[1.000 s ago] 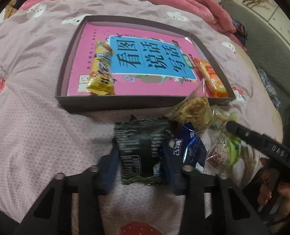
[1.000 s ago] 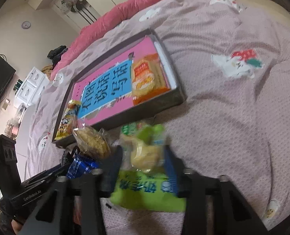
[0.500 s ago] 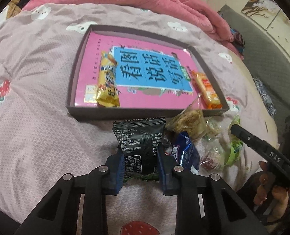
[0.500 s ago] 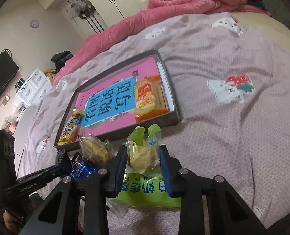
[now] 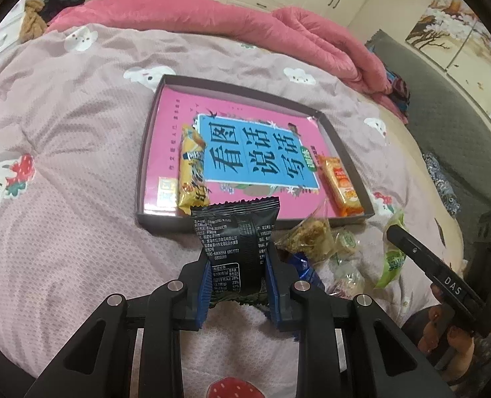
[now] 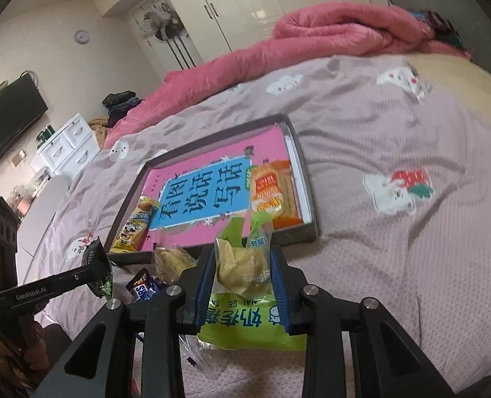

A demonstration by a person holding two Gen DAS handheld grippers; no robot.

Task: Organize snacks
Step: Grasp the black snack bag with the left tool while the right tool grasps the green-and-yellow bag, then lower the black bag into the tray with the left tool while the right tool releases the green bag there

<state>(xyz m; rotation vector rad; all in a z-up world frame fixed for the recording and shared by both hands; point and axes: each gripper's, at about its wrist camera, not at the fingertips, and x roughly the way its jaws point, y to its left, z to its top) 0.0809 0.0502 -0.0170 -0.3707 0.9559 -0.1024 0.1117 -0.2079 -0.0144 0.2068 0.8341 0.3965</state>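
Note:
A shallow dark tray (image 5: pixel 165 222) (image 6: pixel 306 232) lies on the bed, lined with a pink and blue book. A yellow snack bar (image 5: pixel 192 172) (image 6: pixel 134 229) rests at its left and an orange packet (image 5: pixel 340 182) (image 6: pixel 270 189) at its right. My left gripper (image 5: pixel 237 267) is shut on a black snack packet (image 5: pixel 235 235), lifted just in front of the tray. My right gripper (image 6: pixel 243 277) is shut on a green and clear bread packet (image 6: pixel 242 265), also raised off the bed. Loose snacks (image 5: pixel 311 235) (image 6: pixel 174 258) lie between the two grippers.
The bed has a mauve quilt (image 5: pixel 62 152) with cartoon prints and a rolled pink duvet (image 5: pixel 245 23) at the far side. A blue wrapped snack (image 6: pixel 144 288) lies by the loose pile. A white drawer unit (image 6: pixel 66 146) and wall television (image 6: pixel 9 119) stand left.
Both grippers closed on their packets and rose from the bed. The black packet and the green packet now hang lifted, and the tray looks farther away in both views.

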